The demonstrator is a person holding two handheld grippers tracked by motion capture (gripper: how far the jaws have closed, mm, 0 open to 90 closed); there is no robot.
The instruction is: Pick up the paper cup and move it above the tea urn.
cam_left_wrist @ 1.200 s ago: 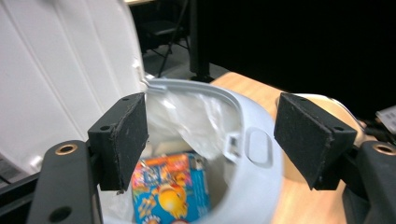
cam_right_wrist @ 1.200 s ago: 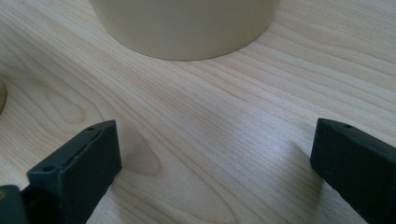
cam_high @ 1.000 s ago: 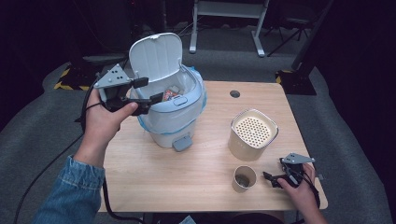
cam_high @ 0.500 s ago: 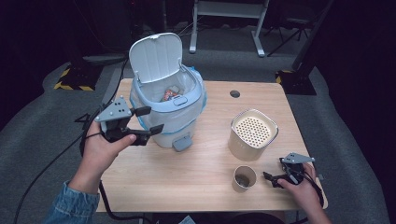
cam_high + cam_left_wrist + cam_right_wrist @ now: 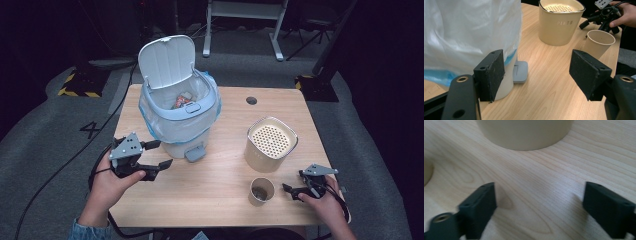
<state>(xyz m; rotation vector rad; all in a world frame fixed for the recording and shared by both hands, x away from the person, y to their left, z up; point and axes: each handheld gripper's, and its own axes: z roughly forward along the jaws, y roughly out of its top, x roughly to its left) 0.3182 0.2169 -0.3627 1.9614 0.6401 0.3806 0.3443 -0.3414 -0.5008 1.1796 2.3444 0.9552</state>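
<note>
One upright bin (image 5: 177,117), hinged lid (image 5: 166,61) raised rearward.

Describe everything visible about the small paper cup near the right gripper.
The paper cup is small, tan and tapered, standing upright and open-topped on the wooden table, in front of the cream perforated-top canister. Dark residue shows at its bottom. The right gripper sits just beside it, jaws open, not touching it.

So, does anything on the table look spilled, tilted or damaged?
Nothing stands out. The white pedal bin with its lid open, the cream perforated-top canister and the small paper cup all stand upright on the wooden table.
</note>
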